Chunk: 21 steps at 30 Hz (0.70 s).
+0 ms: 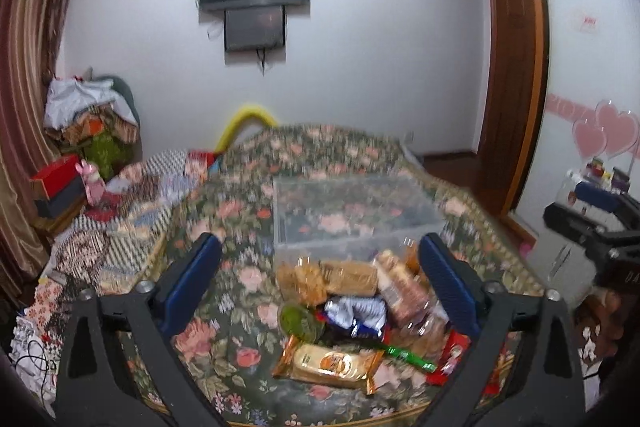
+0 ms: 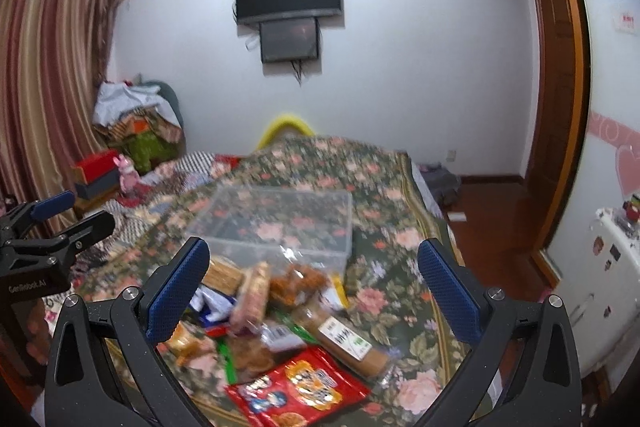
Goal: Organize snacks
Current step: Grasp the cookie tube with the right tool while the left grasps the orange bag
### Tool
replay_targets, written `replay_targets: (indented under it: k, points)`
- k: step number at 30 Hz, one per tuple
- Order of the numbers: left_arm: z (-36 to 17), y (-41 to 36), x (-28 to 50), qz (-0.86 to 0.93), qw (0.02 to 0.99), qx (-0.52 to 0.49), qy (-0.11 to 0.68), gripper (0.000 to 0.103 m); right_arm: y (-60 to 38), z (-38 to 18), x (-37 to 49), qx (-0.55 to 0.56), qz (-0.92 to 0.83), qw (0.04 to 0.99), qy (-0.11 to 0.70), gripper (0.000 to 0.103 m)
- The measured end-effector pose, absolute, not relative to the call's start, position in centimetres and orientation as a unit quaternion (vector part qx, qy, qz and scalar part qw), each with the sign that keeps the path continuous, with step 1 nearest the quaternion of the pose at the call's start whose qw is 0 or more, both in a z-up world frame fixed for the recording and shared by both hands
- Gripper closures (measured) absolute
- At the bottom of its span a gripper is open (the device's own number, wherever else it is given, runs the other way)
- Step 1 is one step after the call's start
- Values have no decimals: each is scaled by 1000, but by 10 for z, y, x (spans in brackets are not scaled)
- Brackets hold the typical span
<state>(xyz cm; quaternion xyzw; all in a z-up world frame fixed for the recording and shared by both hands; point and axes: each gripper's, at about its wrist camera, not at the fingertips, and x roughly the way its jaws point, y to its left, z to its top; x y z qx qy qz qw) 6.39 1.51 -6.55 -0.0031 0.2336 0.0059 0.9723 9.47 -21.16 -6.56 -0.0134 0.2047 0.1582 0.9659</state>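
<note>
Beyond blurred snacks (image 1: 352, 311), seemingly empty bin (image 1: 352, 211).

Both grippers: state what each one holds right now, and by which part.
Nothing is held. The left gripper and the right gripper both stand open above the pile of wrapped snack packets, their blue pads touching no packet. The clear plastic box sits untouched.

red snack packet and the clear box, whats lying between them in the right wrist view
The heap of snacks: between the red snack packet and the clear box lie a long brown packet, fried pieces and wrapped biscuits, seen in the right wrist view.
</note>
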Motion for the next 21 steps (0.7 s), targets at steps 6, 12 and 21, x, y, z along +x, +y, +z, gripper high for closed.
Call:
replay_targets:
  k: [6, 12, 21]
  points:
    - [-108, 30, 100, -1, 950, -36, 309, 19, -223, -98, 126, -7, 155, 950, 273, 0]
    - [-141, 41, 131, 11, 935, -48, 351, 29, -227, -130, 149, -21, 139, 935, 326, 1]
    - [-168, 51, 171, 26, 922, -74, 379, 33, -232, -164, 176, 2, 157, 906, 393, 13]
